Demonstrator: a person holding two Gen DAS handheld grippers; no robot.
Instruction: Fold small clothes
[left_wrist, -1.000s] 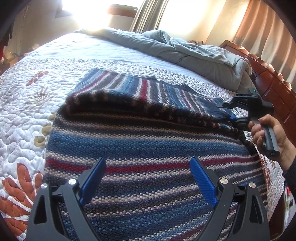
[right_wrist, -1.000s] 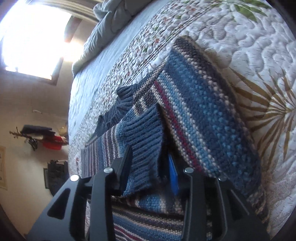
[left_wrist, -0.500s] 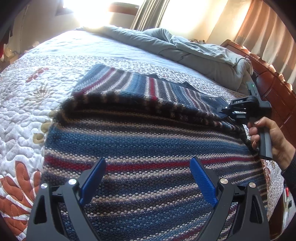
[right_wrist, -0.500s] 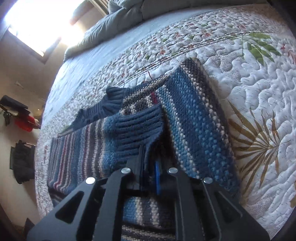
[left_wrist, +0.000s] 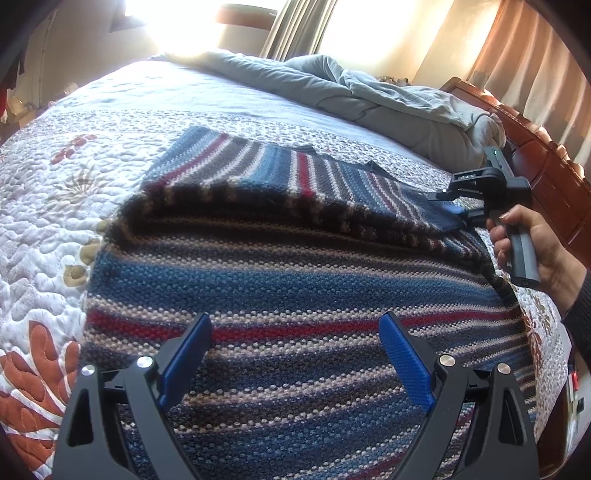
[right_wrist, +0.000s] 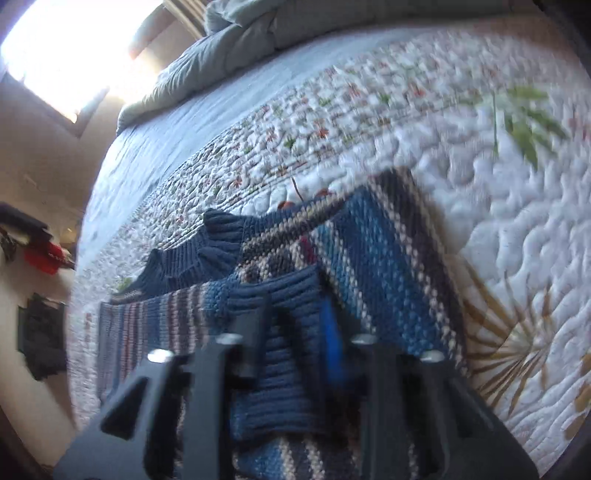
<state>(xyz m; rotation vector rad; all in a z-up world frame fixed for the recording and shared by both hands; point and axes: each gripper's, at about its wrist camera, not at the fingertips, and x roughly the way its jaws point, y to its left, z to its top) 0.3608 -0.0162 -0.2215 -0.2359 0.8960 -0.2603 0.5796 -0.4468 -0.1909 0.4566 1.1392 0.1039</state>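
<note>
The right claw (right_wrist: 295, 328), pinching the striped sweater's (left_wrist: 295, 280) ribbed cuff (right_wrist: 273, 369), has swung toward the bed's (left_wrist: 48, 206) middle, carrying the sleeve across the body. The left claw (left_wrist: 295, 354) hovers spread above the near hem.

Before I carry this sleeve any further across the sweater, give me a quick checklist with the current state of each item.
1. Right gripper shut on the ribbed cuff: ok, cuff sits between the closed fingers.
2. Left gripper free of fabric: ok, open above the striped sweater, nothing between its fingers.
3. Sweater body lying flat on the quilt: ok in the near part; a raised ridge crosses the middle.
4. Sleeve free of twist behind the cuff: cannot tell, right wrist view is blurred.
5. Landing area on the sweater free of other items: ok.
6. Gray comforter out of the way: ok, bunched at the far end of the bed.
</note>
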